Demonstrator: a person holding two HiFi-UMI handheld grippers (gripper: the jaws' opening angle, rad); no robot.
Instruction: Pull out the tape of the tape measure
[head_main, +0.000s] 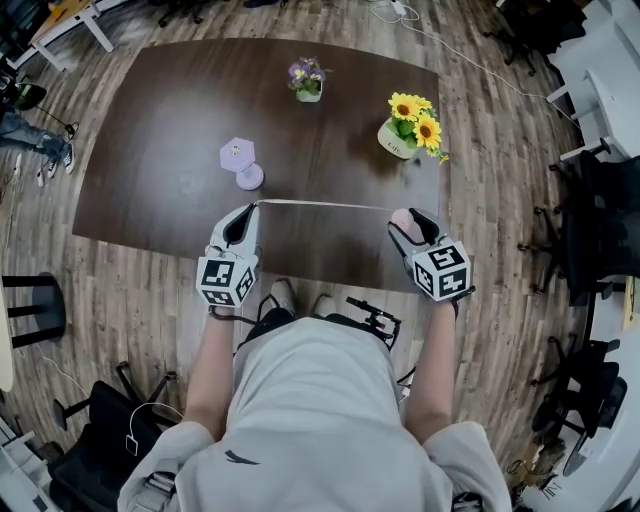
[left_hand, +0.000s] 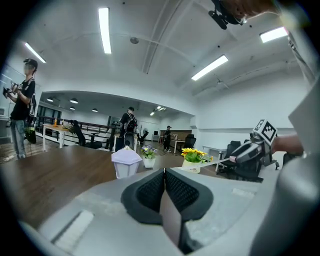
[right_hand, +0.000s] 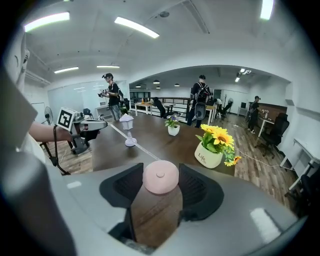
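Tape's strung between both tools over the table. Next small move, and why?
Probably draw the left tool a little to the left, away from the right tool. Its jaws are shut on the end of the tape, the right tool clamps the pink tape measure case, and the tape runs straight between them above the table, so widening the gap should pull more out.
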